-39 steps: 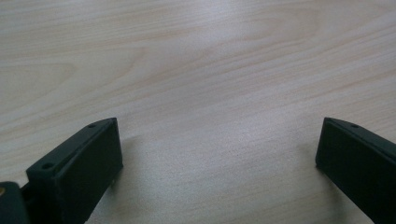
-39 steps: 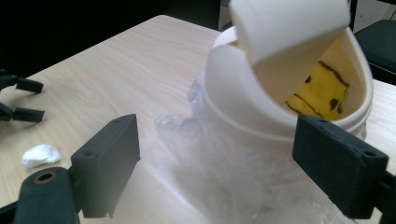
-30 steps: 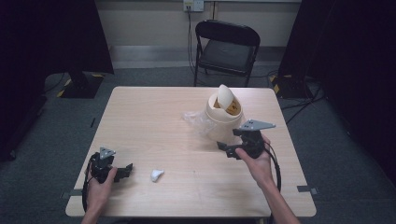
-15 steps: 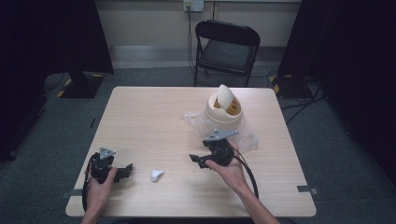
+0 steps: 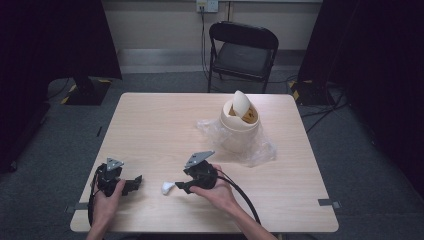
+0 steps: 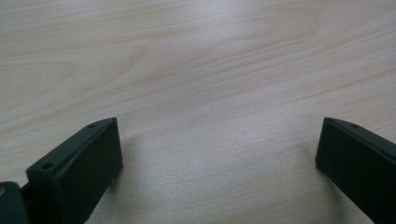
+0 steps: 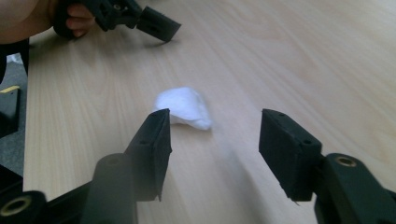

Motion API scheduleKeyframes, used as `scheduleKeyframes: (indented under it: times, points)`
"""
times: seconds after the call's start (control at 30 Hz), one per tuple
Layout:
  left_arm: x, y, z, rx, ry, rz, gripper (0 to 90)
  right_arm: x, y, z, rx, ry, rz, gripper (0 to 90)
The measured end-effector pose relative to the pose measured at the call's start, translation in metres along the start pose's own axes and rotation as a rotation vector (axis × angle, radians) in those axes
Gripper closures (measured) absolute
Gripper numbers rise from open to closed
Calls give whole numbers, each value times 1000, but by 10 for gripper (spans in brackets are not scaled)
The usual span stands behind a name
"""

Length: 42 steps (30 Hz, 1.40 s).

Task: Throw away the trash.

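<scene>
Just behind the white wad (image 7: pixel 183 108), right gripper (image 7: pixel 215 140) gapes, empty.

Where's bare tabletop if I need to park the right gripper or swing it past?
Bare: the table's far-left stretch, left of the bin and plastic bag, and the near-right corner beyond the right gripper. Crowded: the near edge, where the white wad lies between it and the left gripper.

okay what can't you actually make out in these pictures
- White wad: right gripper view blurs it; material unclear.
- Bin contents: high view, the tilted lid covers the opening.
- Right gripper jaws: high view, too small to judge.
- Left gripper: its own view crops both jaws.
</scene>
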<state>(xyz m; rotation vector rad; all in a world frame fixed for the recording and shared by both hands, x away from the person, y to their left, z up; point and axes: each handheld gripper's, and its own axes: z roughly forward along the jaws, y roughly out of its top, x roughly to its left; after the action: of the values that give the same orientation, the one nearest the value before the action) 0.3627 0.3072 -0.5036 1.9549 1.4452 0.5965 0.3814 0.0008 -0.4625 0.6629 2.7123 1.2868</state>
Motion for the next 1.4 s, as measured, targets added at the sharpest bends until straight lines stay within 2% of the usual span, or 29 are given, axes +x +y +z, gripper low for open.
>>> scheduleKeyframes:
  times: [0.13, 0.27, 0.43, 0.5, 0.83, 0.93, 1.13, 1.4]
  points:
    - [0, 0, 0, 0, 0, 0, 0, 7, 1, 15, 5, 33, -11, 491]
    - [0, 0, 0, 0, 0, 0, 0, 14, 1, 28, 19, 62, -28, 490]
    - [0, 0, 0, 0, 0, 0, 0, 18, 3, 37, 19, 62, -48, 486]
    - [0, 0, 0, 0, 0, 0, 0, 18, 2, 39, 28, 57, -49, 517]
    - [0, 0, 0, 0, 0, 0, 0, 18, -1, 45, 40, 53, -46, 495]
    - [0, 0, 0, 0, 0, 0, 0, 18, -1, 44, 44, 46, -59, 529]
    - [0, 0, 0, 0, 0, 0, 0, 18, -1, 44, 53, 34, -50, 607]
    - [0, 0, 0, 0, 0, -1, 0, 13, -1, 38, 23, 46, -13, 638]
